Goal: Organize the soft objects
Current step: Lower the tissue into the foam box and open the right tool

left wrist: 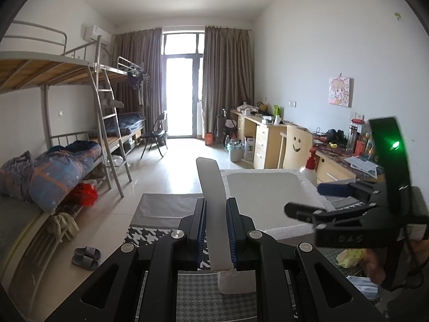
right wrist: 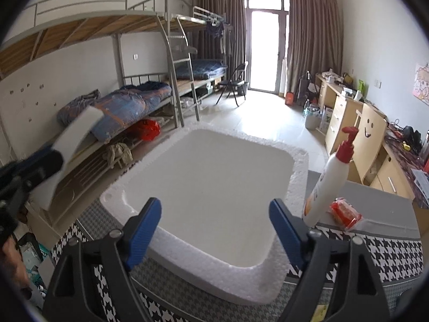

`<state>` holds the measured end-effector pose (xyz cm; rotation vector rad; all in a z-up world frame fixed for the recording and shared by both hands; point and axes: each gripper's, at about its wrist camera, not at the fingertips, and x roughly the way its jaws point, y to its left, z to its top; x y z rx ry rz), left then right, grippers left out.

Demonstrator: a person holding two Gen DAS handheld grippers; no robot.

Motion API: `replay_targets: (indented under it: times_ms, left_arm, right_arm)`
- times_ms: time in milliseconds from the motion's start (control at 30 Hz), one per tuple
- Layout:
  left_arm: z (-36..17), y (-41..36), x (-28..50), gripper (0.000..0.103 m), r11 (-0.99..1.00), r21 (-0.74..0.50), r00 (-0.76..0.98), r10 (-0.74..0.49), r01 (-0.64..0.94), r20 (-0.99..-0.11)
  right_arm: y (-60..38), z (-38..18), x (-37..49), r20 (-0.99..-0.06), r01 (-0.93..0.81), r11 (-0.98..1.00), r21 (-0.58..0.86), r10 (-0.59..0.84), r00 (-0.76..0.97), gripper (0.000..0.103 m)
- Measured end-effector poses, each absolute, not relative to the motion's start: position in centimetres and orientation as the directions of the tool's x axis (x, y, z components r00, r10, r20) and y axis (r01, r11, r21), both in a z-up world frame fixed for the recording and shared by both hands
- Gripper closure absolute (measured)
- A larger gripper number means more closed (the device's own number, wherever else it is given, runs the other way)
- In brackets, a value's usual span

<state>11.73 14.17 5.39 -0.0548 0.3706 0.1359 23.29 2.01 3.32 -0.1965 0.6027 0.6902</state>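
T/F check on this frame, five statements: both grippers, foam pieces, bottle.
1. The left gripper is shut on a white foam strip. True.
2. The right gripper holds the foam tray. False: its jaws stand open, nothing gripped.
3. The pump bottle has a red top. True.
4. The bottle lies inside the tray. False: it stands beside it, on the right.
5. The tray holds several objects. False: it looks empty.
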Motion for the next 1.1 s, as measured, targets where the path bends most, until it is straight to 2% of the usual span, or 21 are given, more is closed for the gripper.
replay_targets:
  times_ms: [133,300,1100]
  left_arm:
    - [5.5,13.8,12.2,0.087,0.992,-0.023,0.925,0.105,-0.122,-0.365]
    - [5.7,13.2,12.9,0.087,0.996,-0.020,0.927,0.076,-0.090,-0.367]
    - [5.8,11.2,17.1,0.087,1.000,-0.028,0.913,-0.019,0.009,-0.407]
  right_arm:
    - [0.9,4.4,22.7,-0.546,-0.637,0.771,0.031,0.546,0.635,0.017]
    - [-0.1,5.0,22.4,-0.519,-0.618,0.786,0.021,0.537,0.665,0.012]
    - [-6.0,5.3,21.6,-0.448,-0.505,0.861,0.063,0.476,0.757,0.012]
